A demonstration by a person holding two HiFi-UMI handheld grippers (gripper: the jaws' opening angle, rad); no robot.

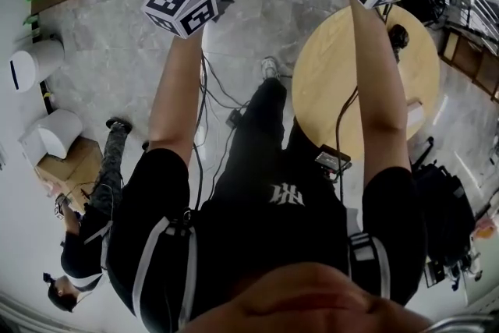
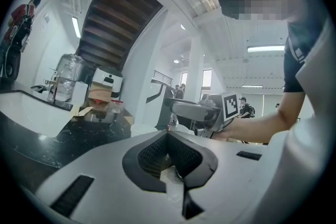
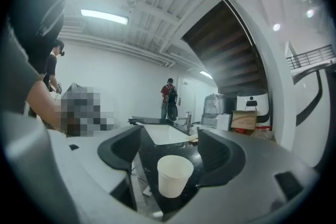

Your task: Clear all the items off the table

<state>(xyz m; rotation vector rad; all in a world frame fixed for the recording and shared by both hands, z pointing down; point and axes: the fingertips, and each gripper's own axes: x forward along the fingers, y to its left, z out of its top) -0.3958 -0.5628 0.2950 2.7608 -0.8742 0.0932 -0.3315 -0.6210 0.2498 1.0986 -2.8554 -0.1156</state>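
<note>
Right tongs (image 3: 169,136) stand wide. Their two dark pads are well apart, and a white paper cup (image 3: 175,176) shows in the gap between them. I see a strip of background on each side of the cup, narrower on the right, so I read neither pad as pressing on it. It sits low in the gap, straight ahead of these tongs and a little right of the midline. Its base runs down to the tongs' own body, and I cannot tell what bears it.

Left tongs (image 2: 168,134) are closed with the tips meeting, and I can make out nothing between them. Their view shows no cup, only the room and the person's right forearm off to the right. The right hand is plainly the nearer one, and I judge the next move belongs to it.

What matters is that the cup's long axis is upright, mouth up, while the jaws flank it left and right across its width. A plain squeeze would meet its wall squarely, once the pads are level with the body and not above the rim.

The cup is plain white, without print that I can see, and tapers towards the base under a rolled rim. It looks undented, and thin enough to crush under a hard grip.

From the head view the round wooden table (image 1: 335,90) lies below the right arm, and I cannot pick the cup out on it.
</note>
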